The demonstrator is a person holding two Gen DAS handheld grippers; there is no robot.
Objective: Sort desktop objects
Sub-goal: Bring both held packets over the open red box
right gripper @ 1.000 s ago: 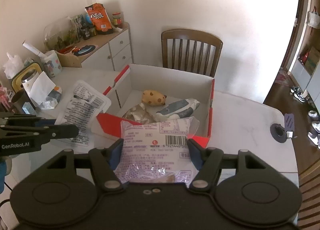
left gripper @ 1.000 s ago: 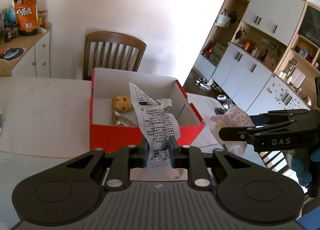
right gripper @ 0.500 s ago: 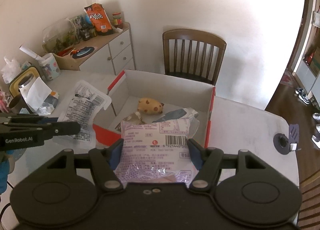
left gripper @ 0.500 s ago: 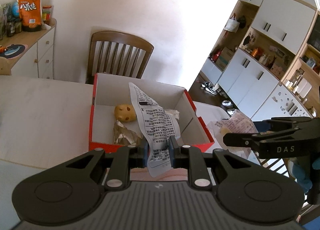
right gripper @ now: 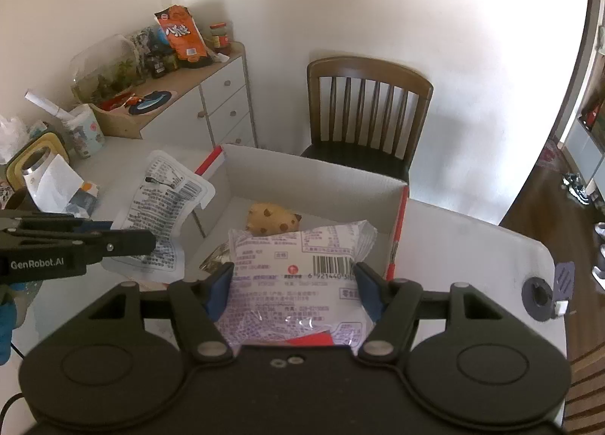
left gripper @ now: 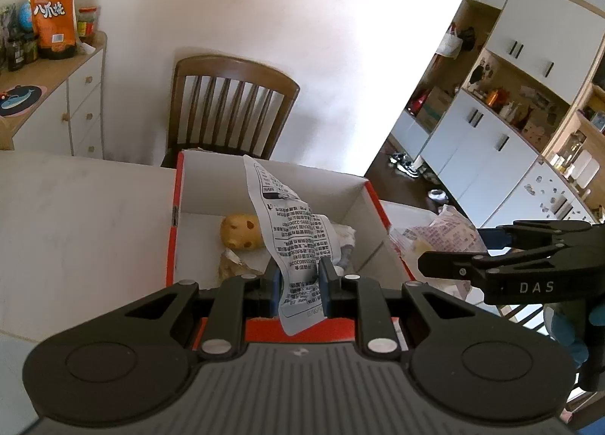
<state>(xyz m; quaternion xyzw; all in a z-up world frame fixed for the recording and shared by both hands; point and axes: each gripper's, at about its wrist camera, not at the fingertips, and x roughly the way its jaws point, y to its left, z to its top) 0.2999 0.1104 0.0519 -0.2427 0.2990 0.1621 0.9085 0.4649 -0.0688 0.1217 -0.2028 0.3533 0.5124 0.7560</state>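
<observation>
Two packets carried to the red box, neither dropped yet.
The printed wrapper (left gripper: pixel 291 238), clenched in the left tongs (left gripper: pixel 297 281), and the pink snack bag (right gripper: pixel 295 283), grasped by the right tongs (right gripper: pixel 295 289), hang over the box (left gripper: pixel 172 230) at the table's far edge; a spotted toy (right gripper: pixel 274 223) lies inside. Only the right view shows clutter at the table's left edge.

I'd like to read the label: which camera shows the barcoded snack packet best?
The right wrist view: the barcoded snack packet fills the centre, flat-on between the right gripper's pads, barcode and print facing the lens. The left wrist view shows that packet only sidelong beside the red box, partly hidden by the right gripper.
</observation>
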